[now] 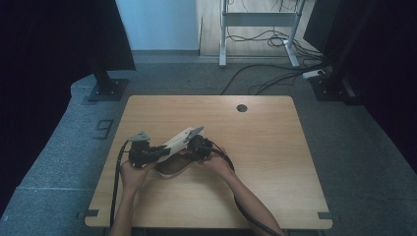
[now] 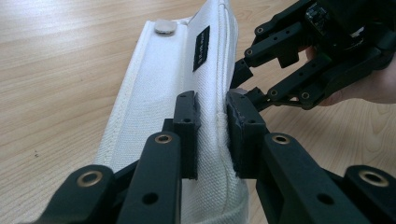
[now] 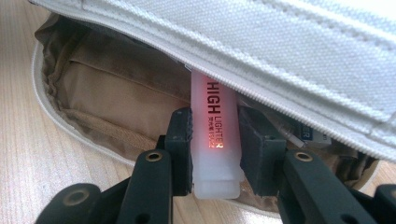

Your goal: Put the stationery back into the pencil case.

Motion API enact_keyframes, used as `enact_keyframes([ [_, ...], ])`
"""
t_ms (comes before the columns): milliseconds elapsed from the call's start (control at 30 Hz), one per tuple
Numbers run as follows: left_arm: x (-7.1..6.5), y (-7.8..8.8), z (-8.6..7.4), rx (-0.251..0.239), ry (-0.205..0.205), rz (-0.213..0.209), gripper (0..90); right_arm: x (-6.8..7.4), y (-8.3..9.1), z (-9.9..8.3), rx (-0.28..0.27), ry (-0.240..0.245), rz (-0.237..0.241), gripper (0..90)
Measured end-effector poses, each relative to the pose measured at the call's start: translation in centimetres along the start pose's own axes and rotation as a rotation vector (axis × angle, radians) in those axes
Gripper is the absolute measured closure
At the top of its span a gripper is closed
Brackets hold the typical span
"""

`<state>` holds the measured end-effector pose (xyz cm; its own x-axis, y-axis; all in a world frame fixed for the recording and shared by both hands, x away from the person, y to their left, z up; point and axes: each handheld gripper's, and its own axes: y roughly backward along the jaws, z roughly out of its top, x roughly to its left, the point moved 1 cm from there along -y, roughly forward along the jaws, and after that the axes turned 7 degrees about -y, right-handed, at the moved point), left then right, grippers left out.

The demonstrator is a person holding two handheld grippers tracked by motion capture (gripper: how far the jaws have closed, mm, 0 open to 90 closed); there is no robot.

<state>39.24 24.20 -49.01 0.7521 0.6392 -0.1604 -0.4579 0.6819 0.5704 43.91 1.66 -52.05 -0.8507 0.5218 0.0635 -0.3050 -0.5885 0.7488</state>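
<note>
A white canvas pencil case (image 1: 178, 142) with a tan lining (image 3: 107, 98) lies open near the table's front left. My left gripper (image 2: 212, 133) is shut on the case's lifted white flap (image 2: 187, 79), holding it up. My right gripper (image 3: 215, 144) is shut on a pale pink highlighter (image 3: 214, 135), whose top end is tucked under the flap's zip edge (image 3: 280, 79) at the case's mouth. In the high view both grippers (image 1: 147, 152) (image 1: 199, 145) meet over the case. The right gripper (image 2: 289, 70) also shows across the flap in the left gripper view.
The wooden table (image 1: 255, 147) has a round cable hole (image 1: 241, 108) at the back. Another pen with a label (image 3: 308, 133) lies inside the case beside the highlighter. Dark stands (image 1: 105, 83) and floor cables (image 1: 275, 73) lie beyond the table.
</note>
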Motion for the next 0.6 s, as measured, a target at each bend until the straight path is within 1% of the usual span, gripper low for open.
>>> enact_keyframes([
  [100, 0.0, 0.0, 0.0, -0.001, 0.000, 0.000, 75.1, -0.1, 0.1, 0.0, -0.002, -0.004, 0.002, 63.4],
  [233, 0.0, 0.0, 0.0, -0.002, 0.000, 0.000, 75.1, -0.2, 0.4, -0.1, -0.010, -0.007, -0.002, 58.5],
  [300, 0.1, 0.0, -0.1, -0.002, 0.001, 0.000, 75.0, -0.2, 0.7, -0.2, -0.011, -0.006, -0.005, 57.7],
  [600, 0.1, -0.1, -0.1, -0.001, -0.001, 0.000, 74.8, -0.3, 2.1, -1.4, -0.023, -0.015, -0.005, 55.1],
])
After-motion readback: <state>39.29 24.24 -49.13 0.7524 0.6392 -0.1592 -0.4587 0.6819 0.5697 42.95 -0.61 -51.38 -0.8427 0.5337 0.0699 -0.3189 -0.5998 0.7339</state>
